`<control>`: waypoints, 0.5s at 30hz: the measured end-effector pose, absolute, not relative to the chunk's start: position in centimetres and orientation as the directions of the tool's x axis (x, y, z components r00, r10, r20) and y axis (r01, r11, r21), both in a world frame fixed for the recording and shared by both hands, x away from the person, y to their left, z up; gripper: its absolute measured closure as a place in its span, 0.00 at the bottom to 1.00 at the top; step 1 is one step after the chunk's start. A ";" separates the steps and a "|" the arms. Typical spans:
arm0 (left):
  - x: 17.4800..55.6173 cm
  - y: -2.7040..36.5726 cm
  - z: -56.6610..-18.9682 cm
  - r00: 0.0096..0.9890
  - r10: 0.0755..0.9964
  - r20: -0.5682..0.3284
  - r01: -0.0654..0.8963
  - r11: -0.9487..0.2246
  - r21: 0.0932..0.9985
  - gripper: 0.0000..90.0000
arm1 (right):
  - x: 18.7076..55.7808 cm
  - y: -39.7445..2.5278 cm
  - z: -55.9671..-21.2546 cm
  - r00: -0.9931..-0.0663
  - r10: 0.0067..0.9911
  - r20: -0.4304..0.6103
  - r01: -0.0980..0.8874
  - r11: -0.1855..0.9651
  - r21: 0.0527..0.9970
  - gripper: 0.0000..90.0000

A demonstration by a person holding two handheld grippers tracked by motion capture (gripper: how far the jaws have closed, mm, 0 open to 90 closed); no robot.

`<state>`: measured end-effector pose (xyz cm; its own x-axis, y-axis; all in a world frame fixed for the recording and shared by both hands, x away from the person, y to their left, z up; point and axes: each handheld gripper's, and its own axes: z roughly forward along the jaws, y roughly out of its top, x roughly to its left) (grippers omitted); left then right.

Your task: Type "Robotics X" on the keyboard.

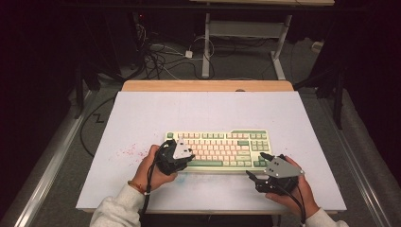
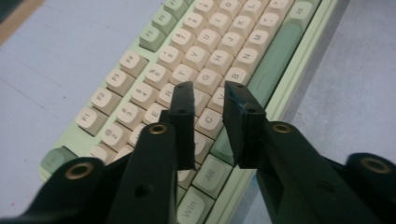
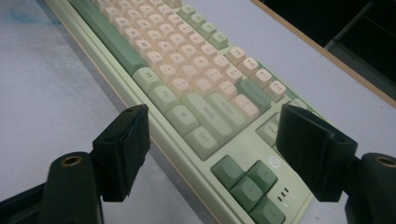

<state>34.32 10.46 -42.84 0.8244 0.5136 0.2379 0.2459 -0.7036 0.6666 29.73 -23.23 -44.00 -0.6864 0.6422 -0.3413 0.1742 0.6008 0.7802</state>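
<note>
Keyboard (image 1: pixel 218 150) lying flat on white table top (image 1: pixel 142 118), lower centre of high view, long edge parallel to near table edge. Pale green case, cream keys, darker green modifiers and space bar.

Left gripper (image 1: pixel 182 153) sits over left end of keyboard in high view, held by left hand (image 1: pixel 151 170). In left gripper view, jaws nearly together, narrow gap left, nothing between them; tips hover above letter rows, roughly over the C/V/G area of keyboard (image 2: pixel 205 60). Contact with keycaps: cannot tell, looks just above or barely touching. Reads like a poke or key press with near-closed jaws rather than a grab.

Right gripper (image 1: pixel 259 166) at lower right of high view, just off right front corner of keyboard, held by right hand (image 1: pixel 293 191). In right gripper view, jaws spread wide, empty, straddling right end of keyboard (image 3: pixel 196 93) in frame, arrow cluster at bottom centre between them. Not touching case as far as visible.

Progress, judged: early. Keyboard square on table, not lifted, not gripped by either side. Left side in position on keys, right side staged at corner. Left to do: actual press or grasp, whichever is intended; right jaws need to close in on case edge if a lift or shift is planned.

Faint red speckle stain (image 1: pixel 127 152) on table top left of keyboard, well apart from both grippers.
</note>
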 end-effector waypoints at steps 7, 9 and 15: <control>33.9 10.7 -42.7 0.795 0.541 0.273 0.213 -0.672 0.709 0.53 | 29.8 -23.3 -44.0 -0.687 0.645 -0.335 0.178 0.596 0.783 0.30; 33.8 10.7 -42.7 0.788 0.558 0.261 0.218 -0.649 0.729 0.44 | 29.8 -23.4 -44.0 -0.686 0.649 -0.329 0.182 0.591 0.786 0.30; 33.3 10.8 -42.7 0.765 0.574 0.293 0.184 -0.630 0.755 0.27 | 29.8 -23.5 -43.9 -0.683 0.653 -0.326 0.184 0.586 0.789 0.30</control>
